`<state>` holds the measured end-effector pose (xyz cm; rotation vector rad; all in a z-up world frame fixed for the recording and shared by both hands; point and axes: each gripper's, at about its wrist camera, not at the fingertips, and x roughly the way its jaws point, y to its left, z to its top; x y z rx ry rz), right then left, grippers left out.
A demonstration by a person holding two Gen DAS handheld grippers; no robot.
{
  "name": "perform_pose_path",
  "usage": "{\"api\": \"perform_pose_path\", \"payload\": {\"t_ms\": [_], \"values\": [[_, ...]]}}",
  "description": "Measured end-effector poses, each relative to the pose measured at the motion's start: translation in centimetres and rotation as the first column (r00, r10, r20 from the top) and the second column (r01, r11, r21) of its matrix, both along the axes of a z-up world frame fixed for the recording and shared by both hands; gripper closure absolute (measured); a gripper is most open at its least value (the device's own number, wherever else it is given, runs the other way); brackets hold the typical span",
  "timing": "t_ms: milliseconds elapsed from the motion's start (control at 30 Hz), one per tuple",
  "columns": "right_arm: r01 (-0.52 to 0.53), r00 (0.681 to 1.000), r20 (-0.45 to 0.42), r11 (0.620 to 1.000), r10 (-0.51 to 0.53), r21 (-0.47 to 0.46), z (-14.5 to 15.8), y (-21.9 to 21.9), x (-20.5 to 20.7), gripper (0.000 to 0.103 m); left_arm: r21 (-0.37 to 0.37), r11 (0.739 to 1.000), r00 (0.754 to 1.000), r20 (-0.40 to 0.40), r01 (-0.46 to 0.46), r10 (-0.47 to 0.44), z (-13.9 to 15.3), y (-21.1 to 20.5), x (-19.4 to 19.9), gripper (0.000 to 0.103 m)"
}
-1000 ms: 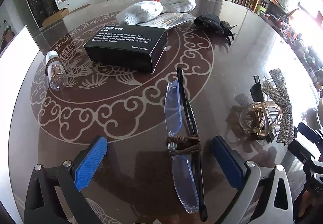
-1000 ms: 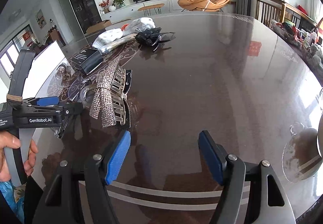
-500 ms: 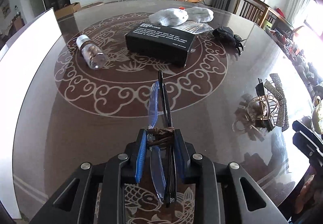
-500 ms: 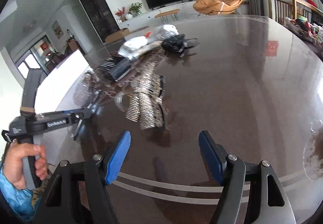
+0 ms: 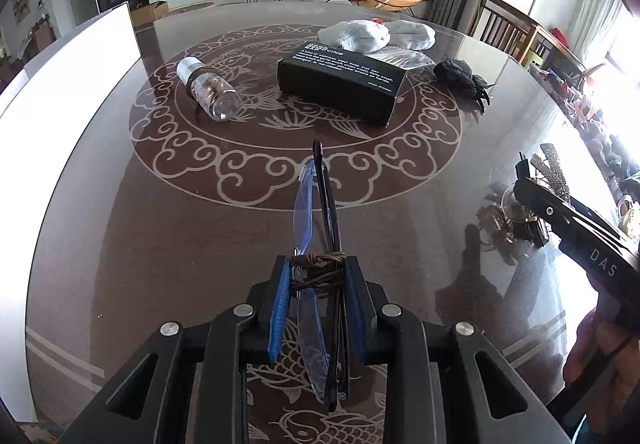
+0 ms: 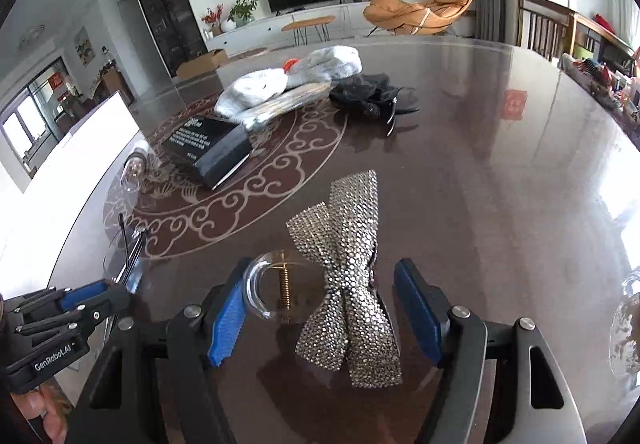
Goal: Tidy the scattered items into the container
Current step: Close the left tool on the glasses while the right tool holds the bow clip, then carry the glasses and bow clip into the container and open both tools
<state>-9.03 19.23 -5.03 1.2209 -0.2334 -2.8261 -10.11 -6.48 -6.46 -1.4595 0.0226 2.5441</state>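
near the front edge of the table (image 5: 140, 244), the left gripper (image 5: 316, 304) pinches folded glasses (image 5: 320, 212) at their cord-wrapped middle. toward the right edge, the right gripper (image 6: 320, 308) stands spread around a rhinestone bow clip (image 6: 348, 284) and a clear claw clip (image 6: 268, 292). a black box (image 5: 344, 84) and bottle (image 5: 208, 90) lie mid-table.

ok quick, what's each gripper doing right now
left gripper: shut on the glasses.
right gripper: open, fingers either side of the bow clip, not yet gripping.
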Motion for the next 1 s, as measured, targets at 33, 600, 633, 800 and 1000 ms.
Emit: {"api": "perform_pose_path", "payload": {"t_ms": [33, 600, 633, 800, 1000], "values": [[-0.010, 1.000, -0.007, 1.000, 0.010, 0.017, 0.2, 0.1, 0.2, 0.038, 0.002, 1.000, 1.000, -0.002, -0.003, 0.003, 0.0, -0.1, 0.0, 0.077], [-0.256, 0.966, -0.027, 0.966, 0.256, -0.022, 2.3, -5.4, 4.3, 0.048, 0.097, 0.993, 0.996, -0.045, -0.068, 0.073, 3.0, -4.3, 1.8, 0.077], [-0.282, 0.959, -0.021, 0.959, 0.281, -0.022, 2.3, -6.4, 4.2, 0.048, 0.103, 0.991, 0.995, -0.056, -0.080, 0.086, 3.6, -5.3, 1.9, 0.077], [-0.436, 0.898, -0.060, 0.900, 0.435, -0.001, 5.1, -13.5, 2.4, 0.048, 0.143, 0.974, 0.969, -0.145, -0.178, 0.198, 8.3, -12.9, 1.7, 0.077], [-0.622, 0.769, -0.172, 0.783, 0.615, 0.015, 11.7, -24.9, -0.1, 0.048, 0.097, 0.926, 0.902, -0.210, -0.366, 0.378, 11.6, -25.4, 1.3, 0.077]]}}
